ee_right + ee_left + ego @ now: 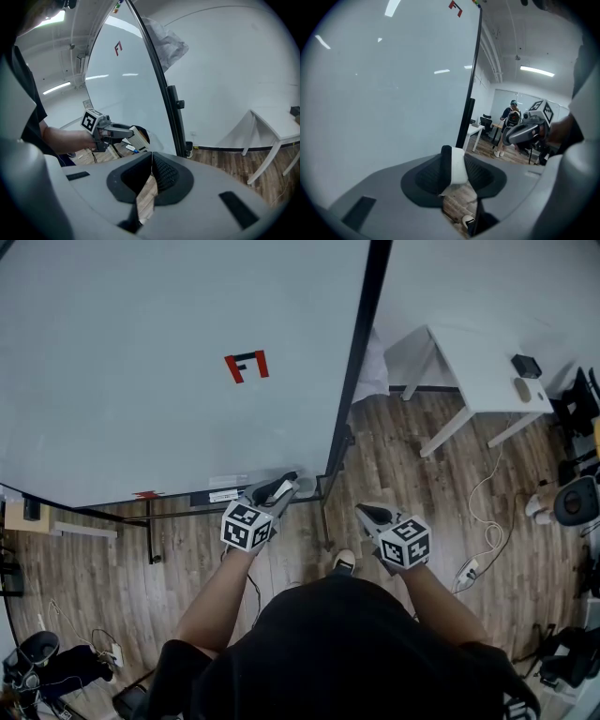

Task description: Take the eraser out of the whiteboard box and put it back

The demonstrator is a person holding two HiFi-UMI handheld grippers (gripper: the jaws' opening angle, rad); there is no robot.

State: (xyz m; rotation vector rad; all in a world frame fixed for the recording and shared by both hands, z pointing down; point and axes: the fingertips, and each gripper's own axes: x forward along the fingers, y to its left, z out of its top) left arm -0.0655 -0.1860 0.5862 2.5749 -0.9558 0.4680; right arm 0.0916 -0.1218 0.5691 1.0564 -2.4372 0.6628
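The eraser (457, 165), a white block with a black felt side, stands upright between the jaws of my left gripper (454, 176), which is shut on it. In the head view my left gripper (284, 487) holds the eraser (300, 486) by the lower right corner of the whiteboard (141, 381), just right of the box (223, 495) on its bottom rail. The right gripper view shows the left gripper (123, 132) with the eraser (139, 137) in front of the board. My right gripper (368, 514) hangs over the floor to the right, its jaws shut with nothing between them (151, 165).
The whiteboard's black frame post (352, 362) runs down beside the left gripper. A white table (478, 371) stands at the back right with small things on it. Cables (487, 521) lie on the wooden floor. Far off in the left gripper view a person (509, 124) stands by a desk.
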